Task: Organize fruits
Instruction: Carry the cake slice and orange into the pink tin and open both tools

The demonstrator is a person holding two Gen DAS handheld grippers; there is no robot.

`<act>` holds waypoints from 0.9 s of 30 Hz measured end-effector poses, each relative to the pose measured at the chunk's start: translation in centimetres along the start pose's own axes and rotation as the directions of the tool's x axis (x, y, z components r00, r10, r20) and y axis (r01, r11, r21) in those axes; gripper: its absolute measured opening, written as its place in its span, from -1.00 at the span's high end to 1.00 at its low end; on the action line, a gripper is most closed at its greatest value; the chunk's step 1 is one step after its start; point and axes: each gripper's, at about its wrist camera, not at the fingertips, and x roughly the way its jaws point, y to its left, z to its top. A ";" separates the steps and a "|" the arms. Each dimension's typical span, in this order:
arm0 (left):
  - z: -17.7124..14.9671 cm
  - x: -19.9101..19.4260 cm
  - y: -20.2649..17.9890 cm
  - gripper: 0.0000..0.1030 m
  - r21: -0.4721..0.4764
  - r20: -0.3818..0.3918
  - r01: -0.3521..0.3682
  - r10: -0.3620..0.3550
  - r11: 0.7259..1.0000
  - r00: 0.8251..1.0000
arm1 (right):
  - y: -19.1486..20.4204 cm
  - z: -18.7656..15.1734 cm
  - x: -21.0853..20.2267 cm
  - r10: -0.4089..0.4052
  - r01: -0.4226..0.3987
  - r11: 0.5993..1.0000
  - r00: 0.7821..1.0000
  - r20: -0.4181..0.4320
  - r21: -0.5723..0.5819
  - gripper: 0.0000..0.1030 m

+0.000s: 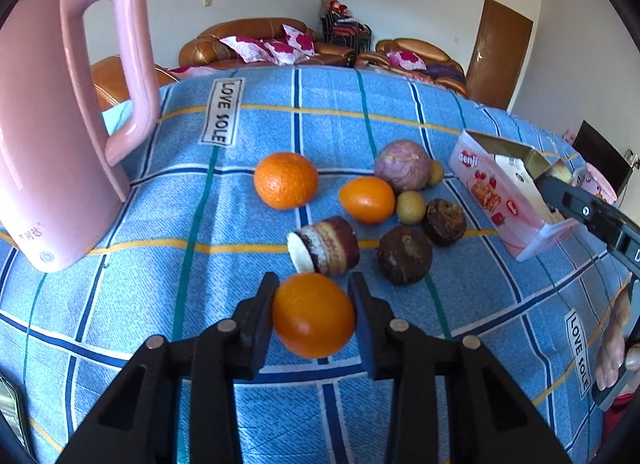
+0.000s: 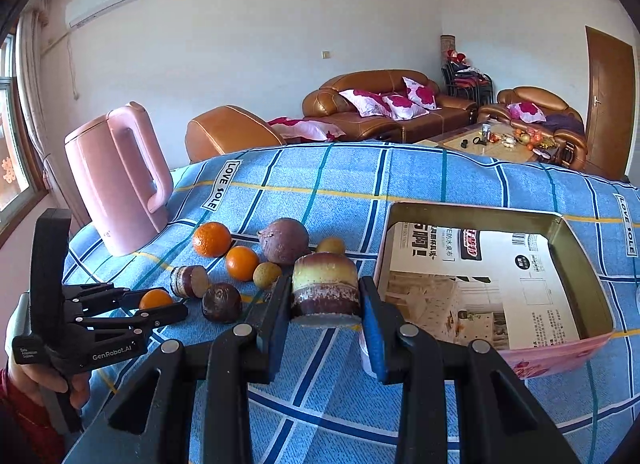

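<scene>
My left gripper is shut on an orange just above the blue checked cloth; it also shows in the right wrist view. My right gripper is shut on a banded purple-and-yellow cut piece, held left of the open pink tin box. On the cloth lie two more oranges, a purple round fruit, two small yellow fruits, two dark brown fruits and another banded cut piece.
A pink kettle stands at the left on the cloth. The box has paper lining its bottom. Brown sofas and a coffee table stand beyond the table's far edge.
</scene>
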 end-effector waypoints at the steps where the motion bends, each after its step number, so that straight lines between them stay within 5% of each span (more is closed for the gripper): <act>1: 0.1 -0.5 0.1 0.28 -0.012 0.032 -0.025 0.026 1.000 0.999 | -0.2 0.1 -0.2 0.004 -0.004 1.000 1.000 0.010 0.010 0.31; 8: 0.2 -3.5 -1.6 0.28 -0.055 0.219 -0.128 0.137 0.990 0.966 | -2.6 1.0 -2.3 -0.020 0.015 0.998 0.996 0.092 0.057 0.31; 12: 0.9 -4.0 -3.9 0.28 -0.060 0.272 -0.101 0.114 0.993 0.956 | -5.1 1.2 -3.3 -0.070 0.060 0.995 0.990 0.121 0.081 0.31; 27: 4.9 1.2 -19.3 0.28 0.116 0.229 0.022 -0.048 0.993 0.972 | -15.3 0.6 -4.4 -0.272 0.262 0.959 0.958 0.091 0.108 0.31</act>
